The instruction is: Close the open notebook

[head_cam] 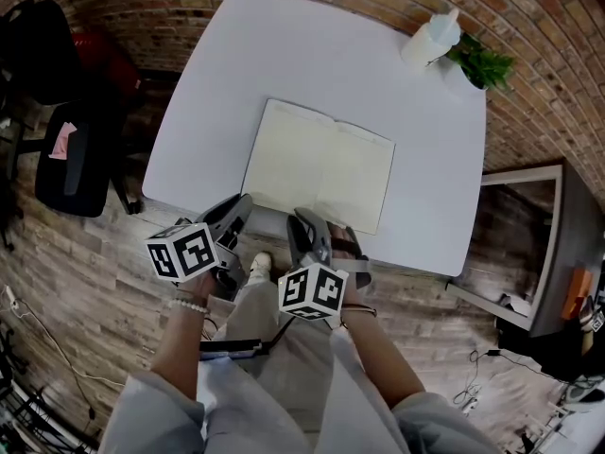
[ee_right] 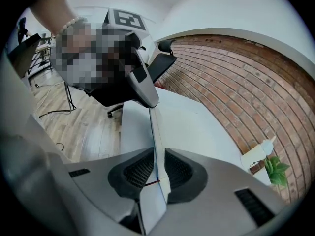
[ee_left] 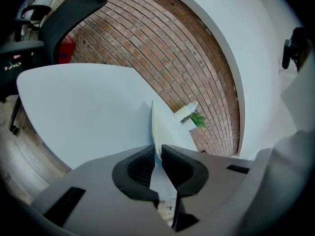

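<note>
The open notebook (head_cam: 321, 164) lies flat with cream pages on the white table (head_cam: 284, 55). Both grippers sit at its near edge. My left gripper (head_cam: 238, 208) is at the near left corner; in the left gripper view its jaws (ee_left: 157, 157) are shut on the thin edge of the notebook (ee_left: 156, 124). My right gripper (head_cam: 302, 223) is at the middle of the near edge. In the right gripper view it (ee_right: 158, 168) is shut on the notebook's edge (ee_right: 156, 127), beside a red ribbon marker (ee_right: 153, 182). The left gripper (ee_right: 142, 90) shows further along that same edge.
A white bottle (head_cam: 430, 38) and a green plant (head_cam: 484, 64) stand at the table's far right corner. A black office chair (head_cam: 71, 159) is left of the table, a low cabinet (head_cam: 539, 253) to its right. Brick wall runs behind.
</note>
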Tool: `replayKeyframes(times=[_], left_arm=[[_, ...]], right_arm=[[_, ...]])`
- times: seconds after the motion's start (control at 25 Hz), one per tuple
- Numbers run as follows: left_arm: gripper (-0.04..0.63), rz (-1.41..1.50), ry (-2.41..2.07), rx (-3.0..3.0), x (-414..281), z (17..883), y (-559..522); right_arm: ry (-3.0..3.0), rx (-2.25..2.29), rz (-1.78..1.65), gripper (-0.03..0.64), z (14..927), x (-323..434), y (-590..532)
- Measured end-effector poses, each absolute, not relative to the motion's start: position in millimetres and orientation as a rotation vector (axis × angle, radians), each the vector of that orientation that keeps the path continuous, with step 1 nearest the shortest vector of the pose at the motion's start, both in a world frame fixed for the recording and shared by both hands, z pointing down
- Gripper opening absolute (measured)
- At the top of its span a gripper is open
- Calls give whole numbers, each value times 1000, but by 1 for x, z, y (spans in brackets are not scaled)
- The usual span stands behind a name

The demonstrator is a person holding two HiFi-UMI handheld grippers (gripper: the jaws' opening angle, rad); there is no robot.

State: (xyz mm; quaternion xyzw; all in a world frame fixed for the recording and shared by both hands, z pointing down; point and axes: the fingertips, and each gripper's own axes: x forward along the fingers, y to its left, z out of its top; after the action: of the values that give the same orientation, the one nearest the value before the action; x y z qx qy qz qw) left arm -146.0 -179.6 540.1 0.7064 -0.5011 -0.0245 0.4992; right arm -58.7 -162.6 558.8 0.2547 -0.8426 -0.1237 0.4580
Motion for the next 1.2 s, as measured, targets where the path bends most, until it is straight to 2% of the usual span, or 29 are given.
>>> replayKeyframes(times=[0.32,0.6,1.2], left_arm=[[41,-138,-1200,1738,-143,519,-181],[37,-97,-1190,1832,-129,490,-180],[37,294,-1133,2219,-43,439,-169]], right_arm=[[-2197,696,-221,64,532,-44,-147],[-2276,906,-70,60,487,-11,-147],[-2215,1157,100,60,470,77,-123]])
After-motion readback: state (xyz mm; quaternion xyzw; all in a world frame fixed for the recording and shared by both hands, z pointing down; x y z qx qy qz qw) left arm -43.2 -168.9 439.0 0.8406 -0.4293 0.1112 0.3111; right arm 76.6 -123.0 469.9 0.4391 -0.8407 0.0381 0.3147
